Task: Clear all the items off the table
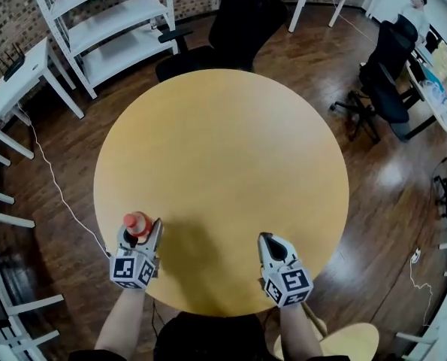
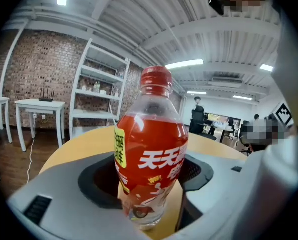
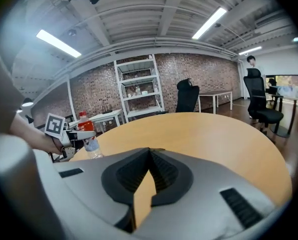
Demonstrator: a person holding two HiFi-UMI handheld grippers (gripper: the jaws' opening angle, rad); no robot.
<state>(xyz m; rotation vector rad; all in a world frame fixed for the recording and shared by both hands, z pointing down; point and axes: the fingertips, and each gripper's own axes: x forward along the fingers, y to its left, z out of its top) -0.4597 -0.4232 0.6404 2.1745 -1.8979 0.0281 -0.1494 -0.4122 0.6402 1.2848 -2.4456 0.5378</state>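
A clear plastic bottle of red drink with a red cap [image 1: 137, 222] stands upright near the front left edge of the round wooden table [image 1: 223, 164]. My left gripper [image 1: 139, 235] is shut on it, a jaw on each side of its lower body. The left gripper view is filled by the bottle [image 2: 151, 154], with its red label and yellow tag. My right gripper [image 1: 272, 243] hovers over the front right of the table, shut with nothing in it; its fingertips [image 3: 150, 151] meet. The right gripper view shows the bottle [image 3: 87, 134] far left in the left gripper [image 3: 71, 134].
A white shelf unit [image 1: 110, 28] and a black office chair [image 1: 238, 21] stand behind the table. To the left is a white side table [image 1: 13, 81]; to the right, another office chair [image 1: 385, 81]. A wooden stool [image 1: 358, 341] sits at the front right.
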